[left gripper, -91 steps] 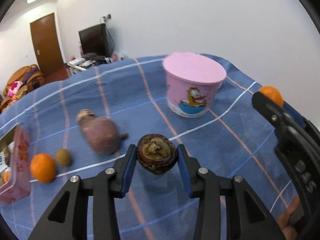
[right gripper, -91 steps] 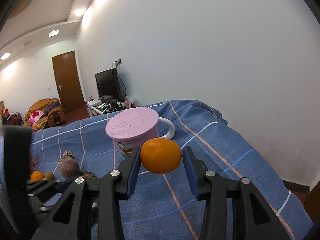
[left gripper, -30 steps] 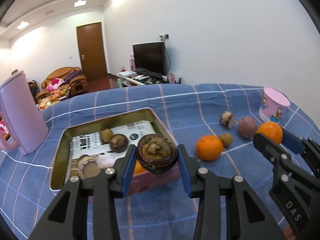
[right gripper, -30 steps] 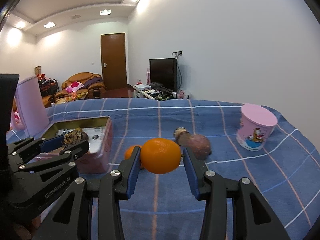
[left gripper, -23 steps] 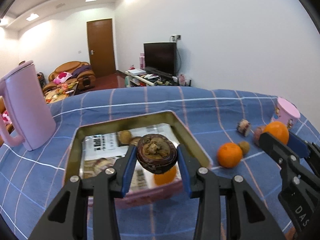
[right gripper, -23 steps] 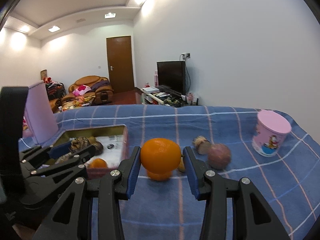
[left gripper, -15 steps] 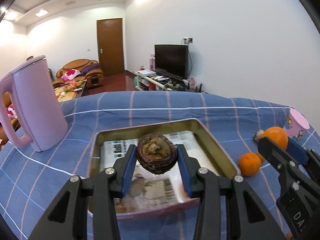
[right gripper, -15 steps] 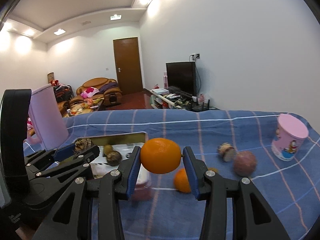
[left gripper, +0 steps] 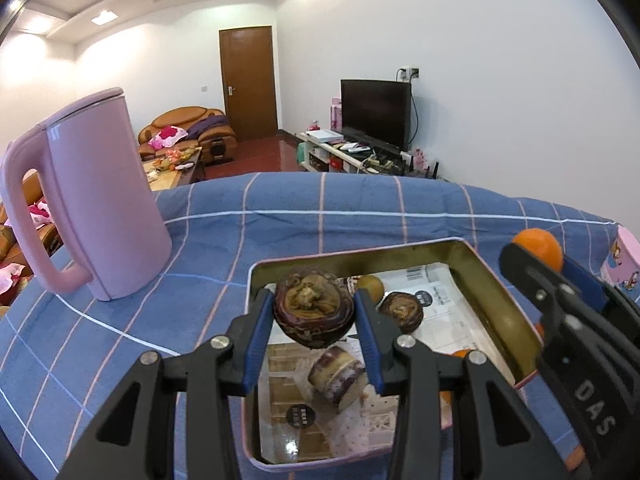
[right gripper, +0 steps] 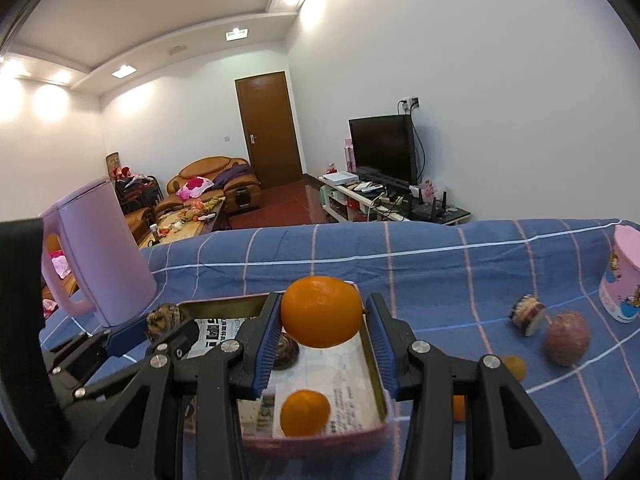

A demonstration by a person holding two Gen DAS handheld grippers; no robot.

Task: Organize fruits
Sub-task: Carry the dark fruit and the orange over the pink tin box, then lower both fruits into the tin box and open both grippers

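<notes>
Fruits here are being gathered into a shallow rectangular metal tin with a pink outer wall, lined with printed paper, which sits on the blue checked cloth covering the surface. The left tool is clamped on a dark brown-purple mangosteen and hangs over the tin's far left part; the right tool is clamped on a round orange mandarin above the tin's far right corner.

Already in the tin are another small mangosteen, a cut purple-skinned fruit piece, a small brownish round fruit and a second mandarin.

My judgement is that the step in hand is setting both held fruits down inside. To do it well, each tool should come low over a bare patch of the paper lining before the fingers part, so that neither fruit drops and rolls. The mangosteen looks best placed in the open patch to the left of the cut piece, not on top of it. The mandarin hangs close to the rim, so bring it inward first. Release one tool at a time, since the two stand near each other.

Left outside on the cloth, well right of the tin, are a reddish-purple round fruit, another cut piece and a small yellowish fruit, near a pink cartoon-printed cup. A tall pink plastic kettle stands left of the tin.
</notes>
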